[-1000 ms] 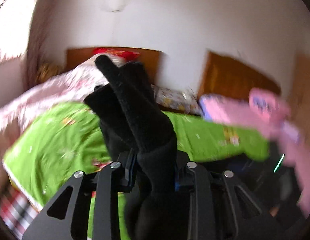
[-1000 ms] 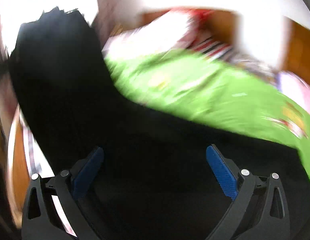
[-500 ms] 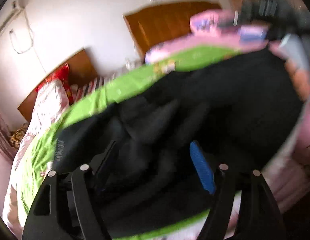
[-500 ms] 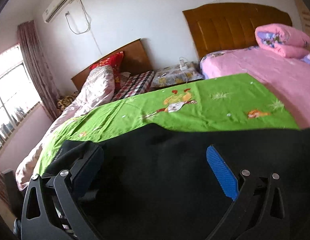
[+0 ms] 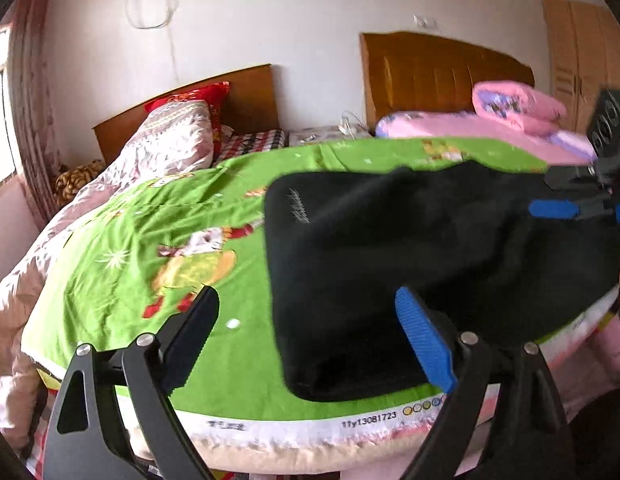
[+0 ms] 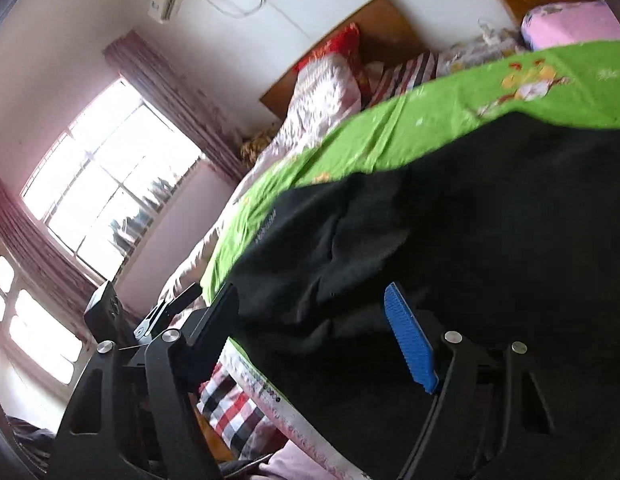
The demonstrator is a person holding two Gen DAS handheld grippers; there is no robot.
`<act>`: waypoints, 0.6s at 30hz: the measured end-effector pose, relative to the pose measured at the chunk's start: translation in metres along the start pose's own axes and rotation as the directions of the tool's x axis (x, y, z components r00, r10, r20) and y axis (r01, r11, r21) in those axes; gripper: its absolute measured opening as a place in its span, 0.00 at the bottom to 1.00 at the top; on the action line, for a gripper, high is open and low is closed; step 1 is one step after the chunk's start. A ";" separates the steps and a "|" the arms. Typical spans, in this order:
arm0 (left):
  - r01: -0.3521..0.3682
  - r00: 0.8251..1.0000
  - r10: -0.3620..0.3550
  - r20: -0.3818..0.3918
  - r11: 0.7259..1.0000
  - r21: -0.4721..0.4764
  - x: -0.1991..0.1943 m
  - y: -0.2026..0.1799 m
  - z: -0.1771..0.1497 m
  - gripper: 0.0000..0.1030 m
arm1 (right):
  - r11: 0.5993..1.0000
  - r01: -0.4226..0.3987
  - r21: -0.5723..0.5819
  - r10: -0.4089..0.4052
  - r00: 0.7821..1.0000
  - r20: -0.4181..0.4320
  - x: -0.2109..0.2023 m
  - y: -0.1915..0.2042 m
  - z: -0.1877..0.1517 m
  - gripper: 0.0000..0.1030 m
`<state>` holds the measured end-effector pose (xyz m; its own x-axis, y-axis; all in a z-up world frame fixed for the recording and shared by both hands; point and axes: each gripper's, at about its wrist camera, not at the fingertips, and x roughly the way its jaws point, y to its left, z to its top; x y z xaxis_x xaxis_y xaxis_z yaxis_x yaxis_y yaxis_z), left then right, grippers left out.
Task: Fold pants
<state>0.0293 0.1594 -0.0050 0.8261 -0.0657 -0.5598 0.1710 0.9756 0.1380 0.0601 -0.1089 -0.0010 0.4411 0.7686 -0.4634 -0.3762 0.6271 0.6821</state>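
The black pants are lying as a compact dark slab on the green sheet of the bed, toward its near edge, with one rounded corner bearing a small pale marking pointing to the head of the bed. They appear doubled over on themselves; how many layers cannot be told. Lying flat on the sheet is giving the fabric full support, which suits squaring up a fold.

The left tongs are standing spread wide and holding nothing, one finger over the bare sheet and the blue-padded finger over the near edge of the pants. That straddle suggests a release or an approach to the hem. The right tongs are likewise parted and empty, hovering low over the pants at the bed's edge; in the left view they are reaching in from the right side.

Behind, a floral quilt is bunching against the wooden headboard; a second bed with pink bedding is standing beside it.
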 end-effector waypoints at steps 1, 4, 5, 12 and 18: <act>-0.006 1.000 0.006 -0.010 1.000 0.011 0.007 -0.003 -0.004 0.87 | 1.000 0.012 0.008 -0.012 1.000 -0.015 0.006 -0.004 0.001 0.69; 0.006 1.000 -0.006 -0.031 1.000 0.001 0.015 -0.003 -0.019 0.87 | 0.997 0.020 0.070 -0.017 0.999 -0.038 0.020 -0.020 -0.001 0.63; 0.017 0.999 -0.017 -0.031 1.000 -0.009 0.018 0.000 -0.020 0.87 | 0.996 0.008 0.092 -0.005 0.999 -0.032 0.023 -0.024 0.001 0.63; 0.029 0.999 -0.029 -0.027 1.000 0.008 0.010 0.006 -0.023 0.87 | 0.994 0.058 0.093 -0.058 0.998 0.005 0.026 -0.020 0.012 0.16; 0.024 0.996 -0.019 0.090 0.998 -0.054 -0.029 0.020 -0.004 0.88 | 0.996 0.080 -0.049 -0.074 0.990 0.120 -0.017 0.025 0.007 0.12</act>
<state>0.0066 0.1816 0.0108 0.8676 -0.1030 -0.4864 0.1617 0.9836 0.0801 0.0490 -0.1076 0.0283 0.5624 0.6996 -0.4408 -0.3792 0.6920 0.6143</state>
